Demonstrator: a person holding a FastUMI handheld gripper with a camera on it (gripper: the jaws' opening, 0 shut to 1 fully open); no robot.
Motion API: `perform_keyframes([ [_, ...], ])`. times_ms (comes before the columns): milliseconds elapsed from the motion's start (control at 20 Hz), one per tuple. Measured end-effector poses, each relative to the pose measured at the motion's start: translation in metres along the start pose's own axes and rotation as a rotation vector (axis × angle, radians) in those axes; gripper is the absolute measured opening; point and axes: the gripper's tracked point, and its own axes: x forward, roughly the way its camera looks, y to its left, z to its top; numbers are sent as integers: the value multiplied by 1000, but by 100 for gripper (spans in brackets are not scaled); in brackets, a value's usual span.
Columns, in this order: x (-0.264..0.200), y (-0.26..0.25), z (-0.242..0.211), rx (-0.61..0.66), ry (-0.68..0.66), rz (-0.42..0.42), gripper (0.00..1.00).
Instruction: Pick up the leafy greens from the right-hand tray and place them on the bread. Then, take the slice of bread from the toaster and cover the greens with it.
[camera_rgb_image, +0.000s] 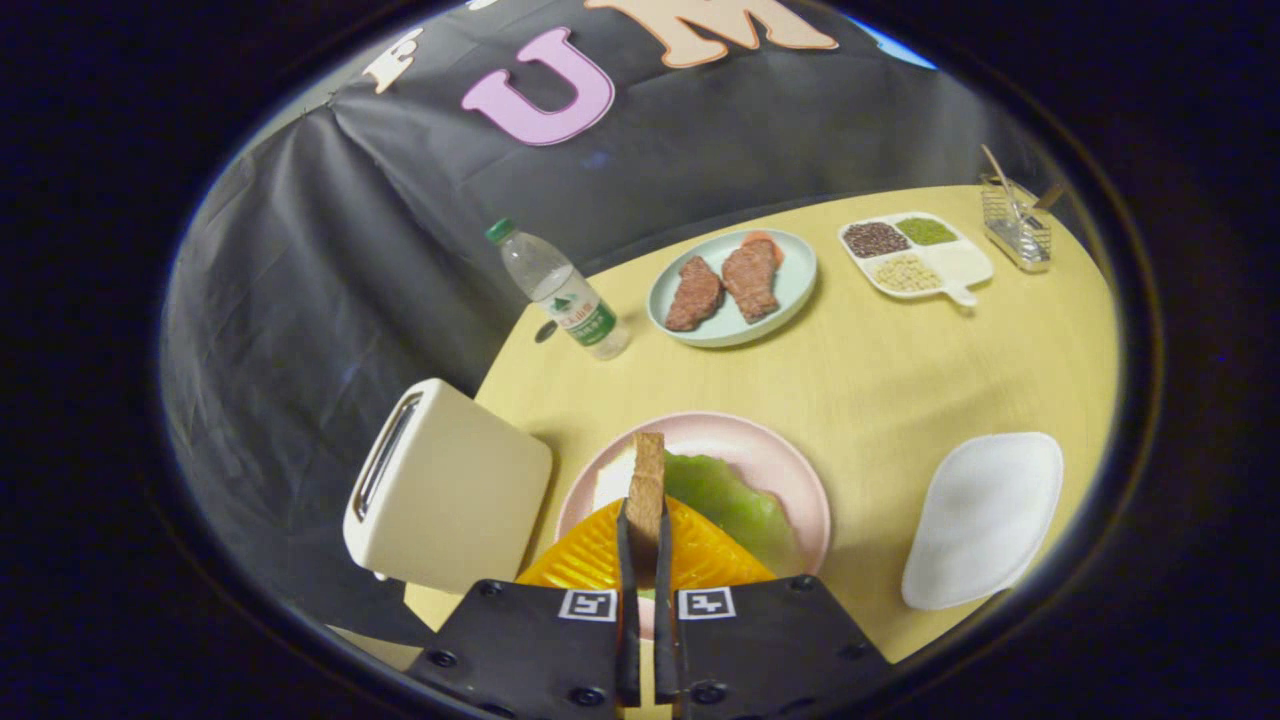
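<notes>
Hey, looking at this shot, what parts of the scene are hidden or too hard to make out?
- Bread slice in the tongs: seen edge-on, its faces hidden.
- Bottom bread on the pink plate: mostly covered by the greens and the tongs.
- Toaster: slot seen at a slant, inside hidden.
- Rack at the far corner: contents too small to tell.
- Divided tray: fillings too small to identify.

Tool (646, 540) clamps the bread slice (647, 490) on edge, above the pink plate (790, 465) where leafy greens (725, 495) cover bread; toaster (450, 485) alongside.
</notes>
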Motion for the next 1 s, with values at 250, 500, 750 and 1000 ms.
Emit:
perform_keyframes([
  [250,-1,-30,-17,-37,32,-80,23],
  [500,-19,-43,-21,-128,25,-130,63],
  [750,-58,-30,5,-260,-82,-110,100],
  [1000,-115,-5,56,-418,-303,-79,100],
])
